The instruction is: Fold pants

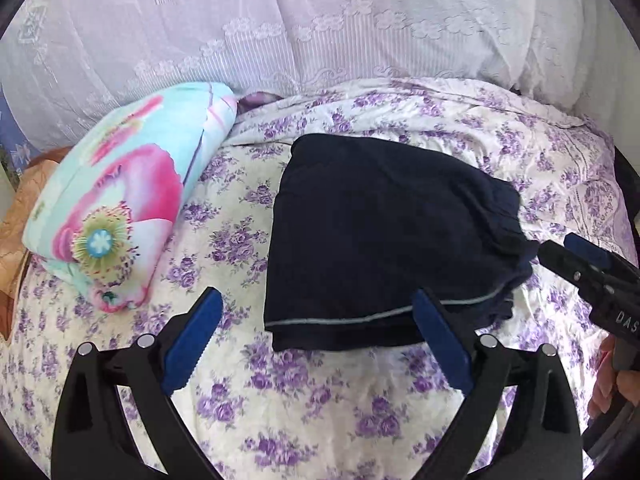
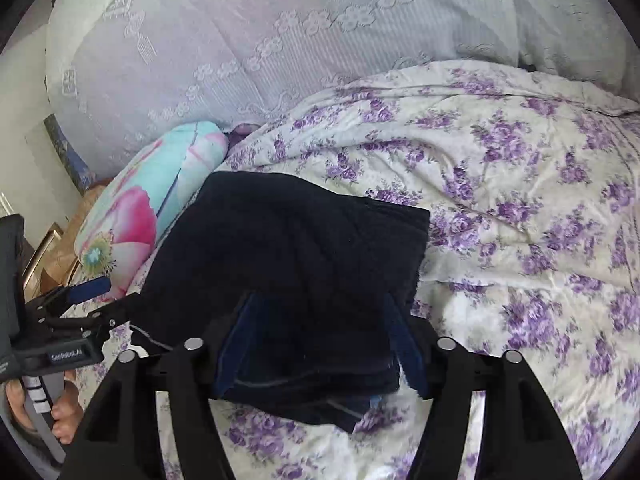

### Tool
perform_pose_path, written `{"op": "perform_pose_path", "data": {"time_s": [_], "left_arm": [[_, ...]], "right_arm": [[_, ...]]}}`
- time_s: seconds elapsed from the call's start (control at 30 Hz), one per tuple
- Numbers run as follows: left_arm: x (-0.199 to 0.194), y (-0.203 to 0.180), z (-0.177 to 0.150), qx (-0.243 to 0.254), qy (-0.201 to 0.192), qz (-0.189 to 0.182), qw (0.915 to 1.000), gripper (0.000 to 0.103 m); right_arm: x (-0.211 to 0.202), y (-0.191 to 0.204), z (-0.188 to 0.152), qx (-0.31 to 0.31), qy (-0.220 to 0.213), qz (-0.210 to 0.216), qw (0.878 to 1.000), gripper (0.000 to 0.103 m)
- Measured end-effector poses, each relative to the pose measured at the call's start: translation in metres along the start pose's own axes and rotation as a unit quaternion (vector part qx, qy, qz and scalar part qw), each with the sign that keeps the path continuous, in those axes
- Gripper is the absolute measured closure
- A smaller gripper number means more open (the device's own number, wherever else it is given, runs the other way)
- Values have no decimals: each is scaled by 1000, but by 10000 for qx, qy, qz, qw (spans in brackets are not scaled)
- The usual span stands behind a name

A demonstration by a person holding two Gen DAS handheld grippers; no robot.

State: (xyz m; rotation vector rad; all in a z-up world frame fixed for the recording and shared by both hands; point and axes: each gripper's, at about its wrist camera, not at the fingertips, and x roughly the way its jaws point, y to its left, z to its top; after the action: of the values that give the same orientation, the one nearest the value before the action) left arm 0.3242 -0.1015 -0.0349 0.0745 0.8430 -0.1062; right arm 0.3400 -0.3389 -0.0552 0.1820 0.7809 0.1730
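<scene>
The dark navy pants (image 1: 376, 240) lie folded into a compact bundle on the floral bedspread (image 1: 312, 404), with a thin grey seam line along the near edge. My left gripper (image 1: 316, 340) is open, its blue-padded fingers (image 1: 192, 344) straddling the bundle's near left corner without holding it. In the right wrist view the pants (image 2: 288, 248) lie between the fingers of my right gripper (image 2: 320, 344), which stands open around the bundle's near edge. The right gripper also shows in the left wrist view (image 1: 588, 264), at the bundle's right side.
A turquoise pillow with pink flowers (image 1: 120, 208) lies left of the pants. White lace-covered pillows (image 1: 320, 32) stand along the back. The bedspread (image 2: 520, 240) stretches to the right. The left gripper's body (image 2: 60, 320) and a hand (image 2: 60, 420) show at the left.
</scene>
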Motion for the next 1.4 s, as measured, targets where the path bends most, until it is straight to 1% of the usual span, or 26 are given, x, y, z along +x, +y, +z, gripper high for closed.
{"op": "perform_pose_path", "data": {"time_s": [0.03,0.1,0.17,0.27,0.3,0.43,0.5,0.67,0.8,1.13,1.4], "left_arm": [[-16,-4,-4,11,-61,6,10000,5],[-45,-11,-11,21,-128,-45,9999,5],[-70,-15,-18,9,-129,-128,9998,5],[-102,-20,-25,25,-144,-195,9997,5],[-112,-22,-28,24,-182,-180,9997,5],[-148,-19,-34,-68,-351,-144,9993,5],[-157,-18,-36,-107,-346,-123,9993,5],[-170,-15,-38,-124,-369,-18,9992,5],[-173,-14,-40,-127,-354,-41,9993,5],[-170,-15,-39,-110,-336,-68,9994,5],[-164,-17,-37,-87,-360,2,9993,5]], "right_arm": [[-17,5,-7,14,-129,-95,9999,21],[-46,19,-22,10,-301,-358,9989,9],[-76,36,-40,-34,-421,-602,9973,4],[-111,61,-62,-159,-504,-1034,9932,4],[-121,69,-67,-233,-486,-1096,9925,4],[-154,90,-75,-590,-604,-1219,9890,4],[-166,95,-75,-632,-683,-1199,9884,4],[-188,100,-75,-463,-789,-1049,9903,4],[-195,104,-74,-464,-789,-1033,9904,4],[-195,108,-74,-459,-724,-935,9919,4],[-191,105,-73,-399,-701,-934,9924,4]]}}
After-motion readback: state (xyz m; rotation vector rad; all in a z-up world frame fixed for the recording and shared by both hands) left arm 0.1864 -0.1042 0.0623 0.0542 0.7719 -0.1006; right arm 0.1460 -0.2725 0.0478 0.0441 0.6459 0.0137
